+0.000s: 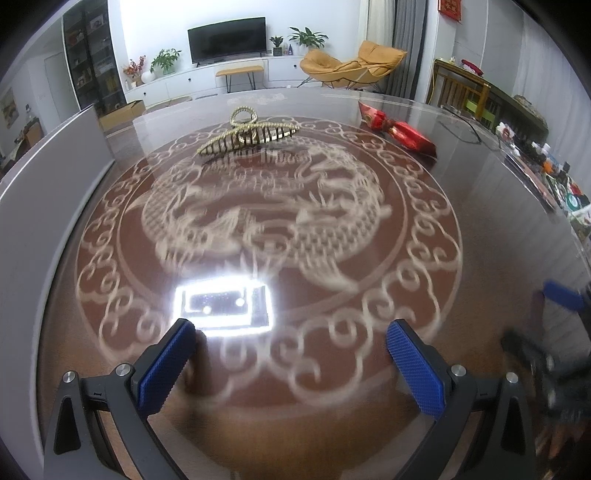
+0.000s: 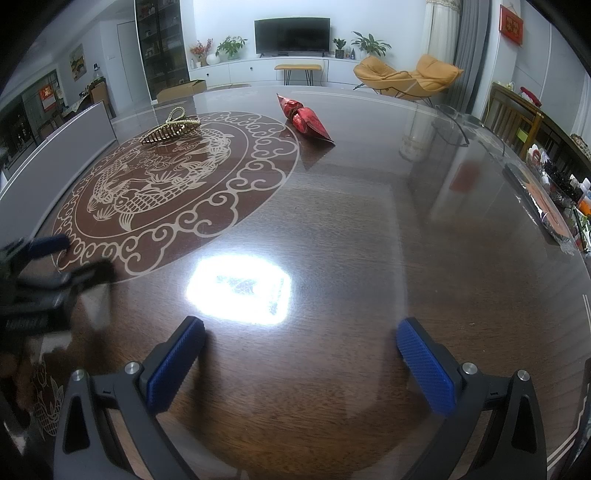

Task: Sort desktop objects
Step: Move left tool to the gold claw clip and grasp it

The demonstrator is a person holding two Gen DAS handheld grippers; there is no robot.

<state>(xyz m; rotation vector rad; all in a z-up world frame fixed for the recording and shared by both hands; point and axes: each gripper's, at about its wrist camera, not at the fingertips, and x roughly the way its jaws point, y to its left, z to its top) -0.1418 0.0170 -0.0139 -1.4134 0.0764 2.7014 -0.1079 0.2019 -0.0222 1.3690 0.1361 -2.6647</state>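
We're over a dark, glossy wood bench (image 2: 369, 229) w/ a big round dragon-and-cloud inlay (image 1: 266, 229) and a bright lamp glare just ahead of both sets of tongs. A grey panel (image 1: 55, 206) stands along the bench edge to our left. Room beyond: TV (image 2: 291, 35) on a white cabinet, potted plants, a small bench seat, an orange lounge chair (image 2: 406, 77), wooden chairs to the right.

Left tongs (image 1: 291, 354): blue pads wide apart, nothing between them, low over the inlay. Right tongs (image 2: 301, 350): also spread apart, empty, over bare wood.

A gold hair claw (image 1: 247, 134) lies well ahead of the left tongs, on the inlay's far rim. A red foil snack packet (image 2: 306, 120) lies ahead-right of it, just off the inlay. No containers in view that we can make out; clutter at far right is too small to tell.
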